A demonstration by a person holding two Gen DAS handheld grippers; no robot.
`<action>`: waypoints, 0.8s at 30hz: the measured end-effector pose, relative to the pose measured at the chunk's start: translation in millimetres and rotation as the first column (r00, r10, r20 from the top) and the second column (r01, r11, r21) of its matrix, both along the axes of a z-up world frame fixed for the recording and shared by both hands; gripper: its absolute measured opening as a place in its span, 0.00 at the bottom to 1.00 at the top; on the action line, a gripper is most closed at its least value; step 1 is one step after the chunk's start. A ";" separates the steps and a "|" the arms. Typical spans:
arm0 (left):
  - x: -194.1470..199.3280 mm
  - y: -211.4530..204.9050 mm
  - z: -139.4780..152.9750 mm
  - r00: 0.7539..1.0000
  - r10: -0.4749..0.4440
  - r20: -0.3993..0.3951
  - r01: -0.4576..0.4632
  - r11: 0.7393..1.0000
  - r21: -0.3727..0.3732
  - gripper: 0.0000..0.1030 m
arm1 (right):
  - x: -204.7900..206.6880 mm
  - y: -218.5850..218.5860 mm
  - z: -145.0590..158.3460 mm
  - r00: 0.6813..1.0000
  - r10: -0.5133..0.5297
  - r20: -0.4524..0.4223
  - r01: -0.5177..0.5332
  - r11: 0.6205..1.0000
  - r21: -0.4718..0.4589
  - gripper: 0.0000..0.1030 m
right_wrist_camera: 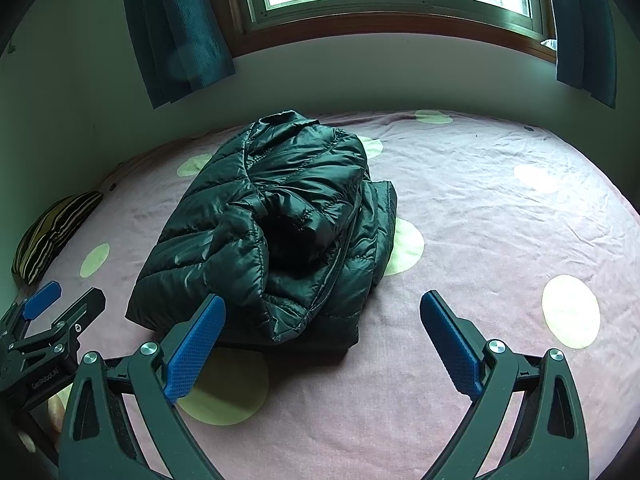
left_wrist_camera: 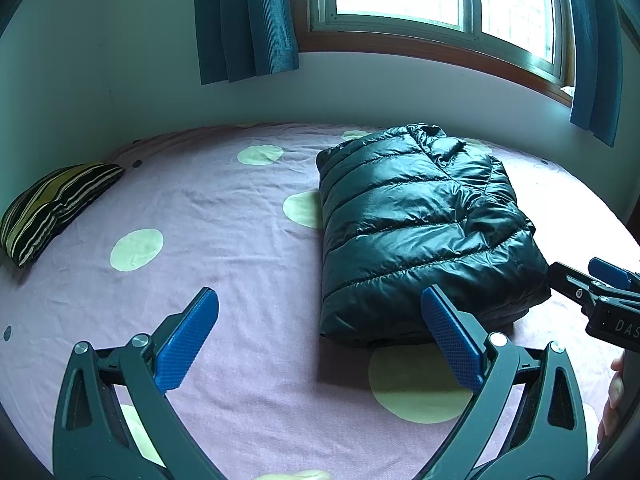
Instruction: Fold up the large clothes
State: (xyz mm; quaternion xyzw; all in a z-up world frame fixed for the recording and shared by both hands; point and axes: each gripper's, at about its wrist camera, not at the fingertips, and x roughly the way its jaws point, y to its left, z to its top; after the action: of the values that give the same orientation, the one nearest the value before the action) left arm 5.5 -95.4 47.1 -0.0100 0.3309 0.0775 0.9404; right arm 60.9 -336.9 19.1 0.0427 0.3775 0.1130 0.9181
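Observation:
A shiny dark quilted puffer jacket [left_wrist_camera: 420, 224] lies folded in a thick bundle on the pink sheet; it also shows in the right wrist view [right_wrist_camera: 272, 232]. My left gripper [left_wrist_camera: 320, 308] is open and empty, hovering just in front of the bundle's near left corner. My right gripper [right_wrist_camera: 322, 312] is open and empty, just in front of the bundle's near right edge. The right gripper's tip shows at the right edge of the left wrist view [left_wrist_camera: 600, 288]. The left gripper shows at the left edge of the right wrist view [right_wrist_camera: 52, 312].
The bed [left_wrist_camera: 224, 216] has a pink sheet with pale green dots. A striped dark and yellow pillow [left_wrist_camera: 52, 208] lies at the far left by the wall. A window [left_wrist_camera: 432, 0] with teal curtains [left_wrist_camera: 244, 20] is behind the bed.

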 end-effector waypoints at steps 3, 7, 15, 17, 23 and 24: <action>0.0 -1.3 -1.4 1.000 -0.003 -0.004 0.003 1.000 0.000 0.98 | 0.4 0.1 -1.6 1.000 0.001 -0.003 -0.001 1.000 -0.002 0.94; -0.2 -1.5 -2.6 1.000 0.000 -0.003 0.000 1.000 -0.003 0.98 | 0.7 0.1 -3.5 1.000 0.003 -0.009 -0.003 1.000 -0.003 0.94; 0.3 -1.4 -2.8 1.000 -0.005 -0.001 0.005 1.000 -0.001 0.98 | -0.2 0.7 -5.3 1.000 0.005 -0.013 -0.005 1.000 -0.006 0.94; 0.1 -1.9 -2.7 1.000 -0.004 -0.001 0.004 1.000 -0.002 0.98 | 1.8 -0.2 -6.3 1.000 0.008 -0.015 -0.008 1.000 -0.007 0.94; 2.4 0.1 -4.4 1.000 0.001 -0.006 -0.001 1.000 -0.009 0.98 | 4.0 -0.9 -8.9 1.000 0.014 -0.023 -0.014 1.000 -0.010 0.94; 3.2 -0.7 -4.7 1.000 0.002 -0.005 -0.003 1.000 -0.004 0.98 | 4.4 -1.0 -9.3 1.000 0.014 -0.024 -0.015 1.000 -0.010 0.94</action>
State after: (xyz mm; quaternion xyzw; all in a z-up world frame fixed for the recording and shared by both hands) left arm 8.8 -96.1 42.3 -0.0123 0.3336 0.0780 0.9394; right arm 65.3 -337.9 9.7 0.0365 0.3892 0.1171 0.9130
